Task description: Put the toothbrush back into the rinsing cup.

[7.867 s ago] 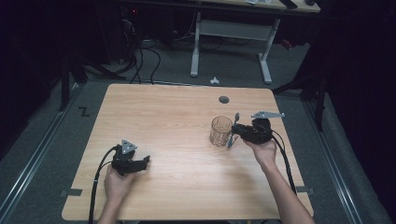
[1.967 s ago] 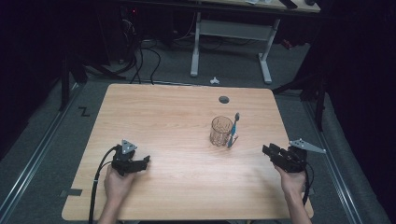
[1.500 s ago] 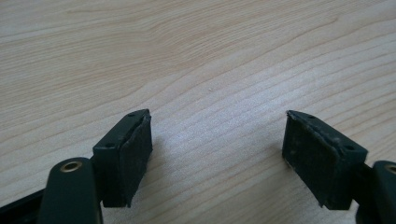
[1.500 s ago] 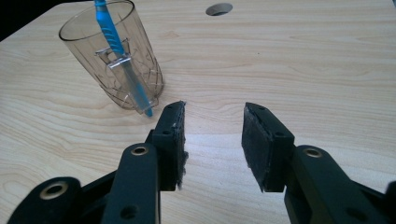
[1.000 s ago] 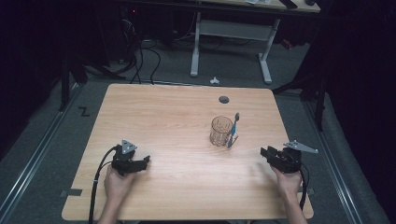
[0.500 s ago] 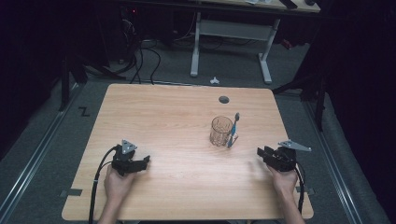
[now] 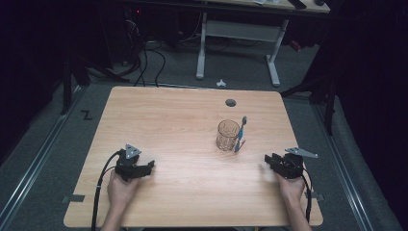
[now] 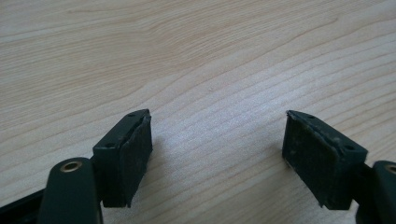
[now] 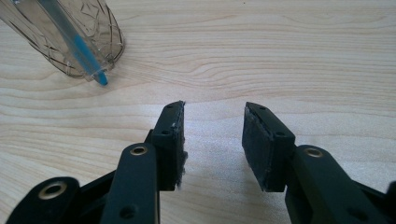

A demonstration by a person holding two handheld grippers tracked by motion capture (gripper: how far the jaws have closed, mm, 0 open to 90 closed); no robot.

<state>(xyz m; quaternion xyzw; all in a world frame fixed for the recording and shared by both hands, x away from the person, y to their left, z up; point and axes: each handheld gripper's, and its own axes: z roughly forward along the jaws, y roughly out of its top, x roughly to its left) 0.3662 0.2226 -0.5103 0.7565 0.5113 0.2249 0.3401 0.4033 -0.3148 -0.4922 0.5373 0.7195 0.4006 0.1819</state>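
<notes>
Right gripper (image 7: 267, 159) agape, empty | glass (image 7: 227, 135) near, apart, up-left

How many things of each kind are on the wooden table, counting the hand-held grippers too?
Glass cups: 1
Blue toothbrushes, standing in the cup: 1
Grippers, left and right, both open and holding nothing: 2
Total: 4
</notes>
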